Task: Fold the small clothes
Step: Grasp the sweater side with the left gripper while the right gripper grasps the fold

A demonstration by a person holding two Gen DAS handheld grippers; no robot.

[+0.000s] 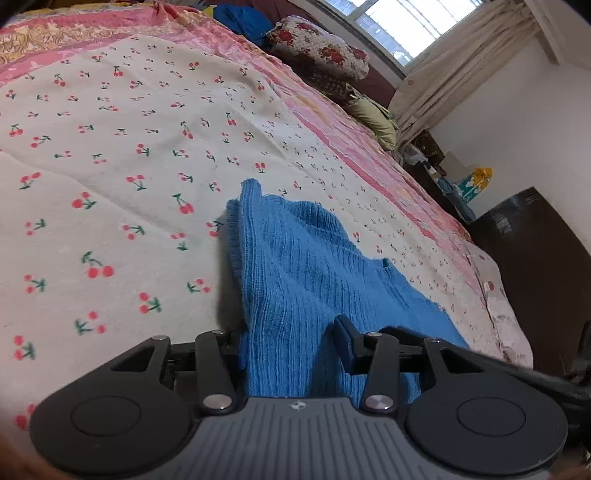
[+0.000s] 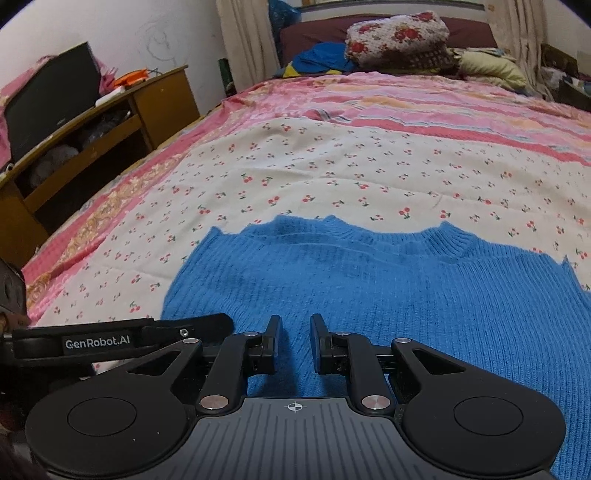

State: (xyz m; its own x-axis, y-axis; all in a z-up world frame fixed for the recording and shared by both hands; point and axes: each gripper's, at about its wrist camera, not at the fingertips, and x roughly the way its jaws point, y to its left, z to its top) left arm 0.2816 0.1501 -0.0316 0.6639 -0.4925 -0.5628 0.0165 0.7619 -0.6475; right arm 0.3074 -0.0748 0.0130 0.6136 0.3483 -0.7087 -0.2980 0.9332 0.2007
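Blue knit garment (image 2: 369,295): lies spread on the cherry-print cover (image 2: 332,173), directly ahead of and beneath my right gripper (image 2: 295,343); ribbed edge farthest from the jaws.

Right jaws: a narrow gap stands between the pads, with a raised ridge of blue knit running into it; I cannot tell whether the pads press on it.

Left gripper (image 1: 291,343): jaws part-way apart, a fold of the same garment (image 1: 295,266) rising between them; the left finger is hidden behind the cloth, the right finger (image 1: 345,341) stands clear of it.

Pink striped bedspread (image 2: 406,107): beyond the cover.

Floral pillow (image 2: 395,33): far end of bed.

Wooden cabinet (image 2: 110,122): left of my right jaws, beside the bed.
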